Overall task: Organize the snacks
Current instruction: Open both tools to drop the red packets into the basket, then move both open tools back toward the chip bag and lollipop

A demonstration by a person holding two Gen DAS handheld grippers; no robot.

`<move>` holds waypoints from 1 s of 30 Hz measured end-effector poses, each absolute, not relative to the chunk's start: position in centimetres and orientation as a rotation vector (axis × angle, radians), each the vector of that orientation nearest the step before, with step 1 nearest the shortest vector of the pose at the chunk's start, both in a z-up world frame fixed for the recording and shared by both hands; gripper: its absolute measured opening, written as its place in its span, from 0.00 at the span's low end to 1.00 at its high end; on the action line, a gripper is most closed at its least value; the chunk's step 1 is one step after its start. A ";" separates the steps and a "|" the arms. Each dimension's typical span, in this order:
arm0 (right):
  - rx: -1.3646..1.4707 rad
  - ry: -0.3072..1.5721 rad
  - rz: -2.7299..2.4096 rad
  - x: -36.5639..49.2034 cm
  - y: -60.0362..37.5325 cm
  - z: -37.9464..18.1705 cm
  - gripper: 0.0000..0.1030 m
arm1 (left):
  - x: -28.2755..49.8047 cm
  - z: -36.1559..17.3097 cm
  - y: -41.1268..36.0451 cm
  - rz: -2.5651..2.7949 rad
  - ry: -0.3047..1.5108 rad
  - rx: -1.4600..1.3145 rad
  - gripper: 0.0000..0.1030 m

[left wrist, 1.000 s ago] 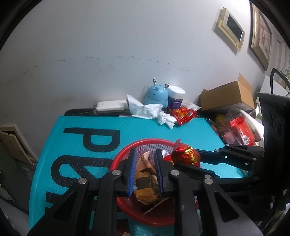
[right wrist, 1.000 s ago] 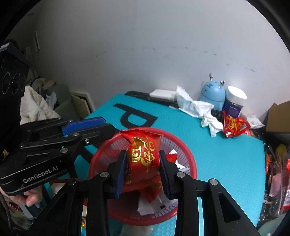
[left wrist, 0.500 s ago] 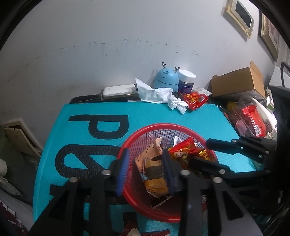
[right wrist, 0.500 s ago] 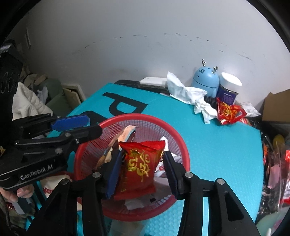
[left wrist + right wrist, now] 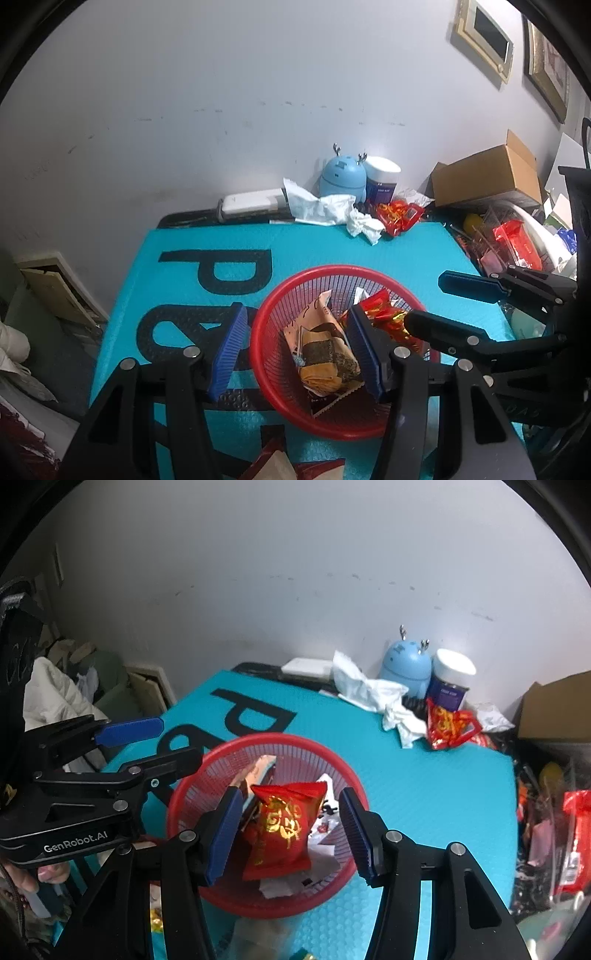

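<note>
Red snack packet (image 5: 284, 825) lies in red basket (image 5: 192, 794).

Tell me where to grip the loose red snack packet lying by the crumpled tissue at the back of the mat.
Probably the crimped end of the red snack packet nearest the basket, coming from the open mat side. It lies flat; the tissue crowds one side, the jar stands behind.

Red basket (image 5: 266, 325): slotted plastic mesh, slight sheen. Red packet (image 5: 284, 823): glossy foil, gold print, crinkled. Tan-and-brown packet (image 5: 325, 350): matt film wrapper. Teal mat (image 5: 229, 243): dimpled foam-like surface, matt. Far edge: crumpled white tissue (image 5: 325, 208), soft; blue figurine (image 5: 341, 179), smooth plastic. Far right: cardboard box (image 5: 484, 173), dull brown.
</note>
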State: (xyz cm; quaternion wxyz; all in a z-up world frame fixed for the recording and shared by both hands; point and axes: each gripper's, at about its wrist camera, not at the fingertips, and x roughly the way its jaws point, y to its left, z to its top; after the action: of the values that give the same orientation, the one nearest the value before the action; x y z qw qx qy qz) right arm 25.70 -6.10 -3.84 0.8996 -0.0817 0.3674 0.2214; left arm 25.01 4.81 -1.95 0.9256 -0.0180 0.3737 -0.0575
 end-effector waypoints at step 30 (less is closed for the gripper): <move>-0.148 0.476 0.405 11.1 -9.2 7.2 0.61 | 10.4 9.7 0.9 -0.149 0.499 0.059 0.73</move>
State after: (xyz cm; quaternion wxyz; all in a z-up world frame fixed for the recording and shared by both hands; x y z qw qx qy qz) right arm 11.11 -9.25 7.16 0.9488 -0.0726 0.2341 0.1992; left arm 10.38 0.88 9.69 0.9659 0.0292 0.2464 -0.0737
